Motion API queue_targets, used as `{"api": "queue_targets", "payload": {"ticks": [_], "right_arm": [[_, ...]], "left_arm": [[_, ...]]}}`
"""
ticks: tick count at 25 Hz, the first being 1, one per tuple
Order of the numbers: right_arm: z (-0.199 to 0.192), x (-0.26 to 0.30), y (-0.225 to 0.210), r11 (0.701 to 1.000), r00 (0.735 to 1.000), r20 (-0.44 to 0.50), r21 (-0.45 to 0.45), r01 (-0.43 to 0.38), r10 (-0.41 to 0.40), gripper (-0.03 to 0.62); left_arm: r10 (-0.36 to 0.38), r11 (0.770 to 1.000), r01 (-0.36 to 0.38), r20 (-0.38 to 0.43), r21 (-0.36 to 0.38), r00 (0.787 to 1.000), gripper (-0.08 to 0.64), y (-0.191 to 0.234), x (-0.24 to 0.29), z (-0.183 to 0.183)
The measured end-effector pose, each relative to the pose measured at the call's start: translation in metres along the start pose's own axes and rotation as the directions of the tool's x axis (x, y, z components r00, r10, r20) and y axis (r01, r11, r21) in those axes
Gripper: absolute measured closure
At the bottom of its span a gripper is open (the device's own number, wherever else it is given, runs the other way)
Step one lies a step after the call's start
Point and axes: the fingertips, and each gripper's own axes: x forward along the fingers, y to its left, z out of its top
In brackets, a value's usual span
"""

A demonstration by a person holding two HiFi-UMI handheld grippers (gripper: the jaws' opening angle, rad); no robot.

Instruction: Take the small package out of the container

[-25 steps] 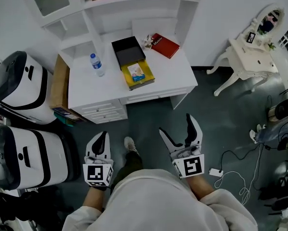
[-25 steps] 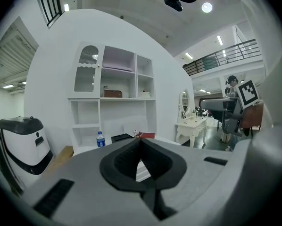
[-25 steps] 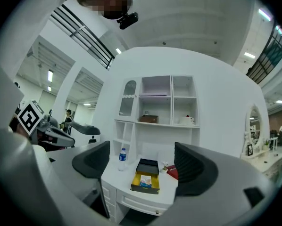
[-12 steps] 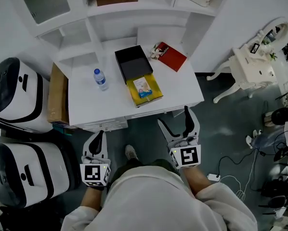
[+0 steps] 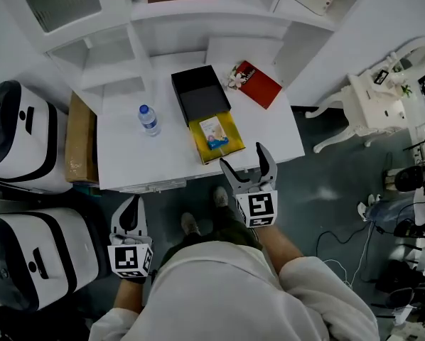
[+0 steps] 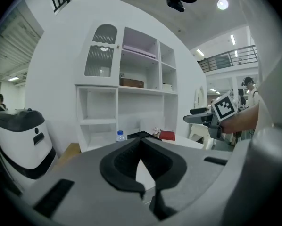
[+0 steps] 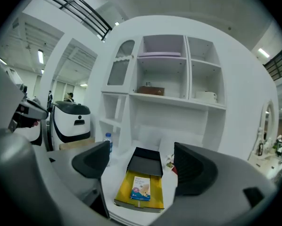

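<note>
A small pale package (image 5: 214,132) (image 7: 141,188) with a picture on it lies in a yellow open container (image 5: 228,141) (image 7: 155,197) near the front edge of the white desk (image 5: 170,158). The container's black lid (image 5: 198,92) (image 7: 145,163) stands open behind it. My right gripper (image 5: 246,164) (image 7: 139,165) is open, just in front of the desk edge, facing the container. My left gripper (image 5: 131,212) (image 6: 142,166) is shut and empty, low at the left, short of the desk.
A water bottle (image 5: 148,118) (image 7: 107,141) stands left of the container. A red booklet (image 5: 259,83) lies at the back right beside a small flower. Shelves rise behind the desk. Two white-and-black machines (image 5: 20,141) stand at the left, a white dressing table (image 5: 372,98) at the right.
The right gripper has moved forward and left, up to the desk's front edge by the container. The left gripper has stayed low and drifted slightly left.
</note>
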Motion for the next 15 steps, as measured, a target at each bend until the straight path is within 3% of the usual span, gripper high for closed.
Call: {"api": "queue_targets", "payload": {"ticks": [8, 15], "right_arm": [[-0.073, 0.08, -0.002, 0.997, 0.984, -0.162, 0.013, -0.078, 0.079, 0.175], [-0.143, 0.135, -0.004, 0.989, 0.93, -0.337, 0.029, -0.146, 0.147, 0.175]], "left_arm": [[0.143, 0.989, -0.144, -0.054, -0.029, 0.988, 0.552, 0.034, 0.011, -0.009], [0.213, 0.974, -0.22, -0.113, -0.049, 0.97, 0.552, 0.039, 0.034, -0.012]]}}
